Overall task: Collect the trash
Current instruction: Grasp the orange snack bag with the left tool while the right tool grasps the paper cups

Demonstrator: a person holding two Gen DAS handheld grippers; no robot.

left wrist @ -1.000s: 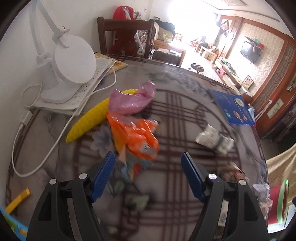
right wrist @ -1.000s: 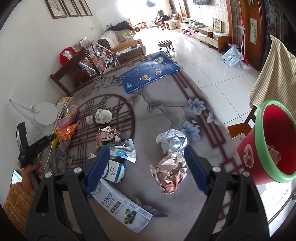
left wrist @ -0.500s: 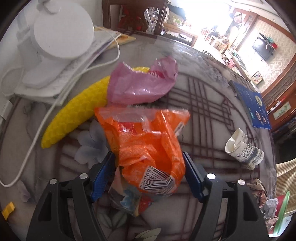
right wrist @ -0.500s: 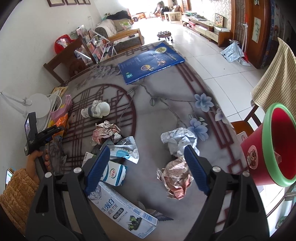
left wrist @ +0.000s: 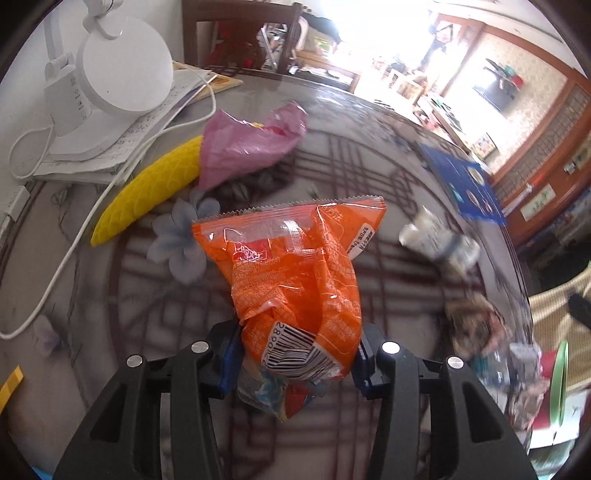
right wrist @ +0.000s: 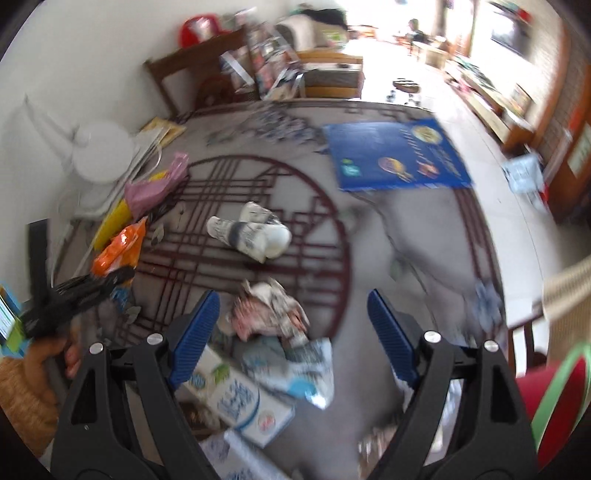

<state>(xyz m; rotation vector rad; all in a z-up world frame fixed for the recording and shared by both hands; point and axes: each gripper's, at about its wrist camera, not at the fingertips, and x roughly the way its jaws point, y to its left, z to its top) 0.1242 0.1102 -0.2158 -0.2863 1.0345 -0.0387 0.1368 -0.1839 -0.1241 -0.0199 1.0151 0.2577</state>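
Observation:
My left gripper [left wrist: 295, 363] is shut on an orange snack bag [left wrist: 295, 273] and holds it above the table; a second colourful wrapper hangs below it. The bag also shows at the left of the right wrist view [right wrist: 118, 251]. A pink plastic bag [left wrist: 247, 144] lies beyond it on a yellow corn-shaped object [left wrist: 147, 192]. My right gripper [right wrist: 291, 325] is open and empty above a crumpled wrapper [right wrist: 269, 314], a milk carton [right wrist: 240, 398] and a silver-blue packet [right wrist: 303, 365]. A crushed paper cup [right wrist: 251, 234] lies further out. The red bin with a green rim [right wrist: 546, 398] is at the lower right.
A white desk lamp [left wrist: 110, 74] stands on papers at the back left, its white cable trailing over the table. A blue book [right wrist: 395, 155] lies at the far side. A wooden chair [left wrist: 240, 33] stands behind the table. A checked cloth [right wrist: 569, 295] hangs at the right.
My left gripper closed on the orange snack bag and lifted it off the table. My right gripper swung left and forward over the pile of trash; its view is blurred.

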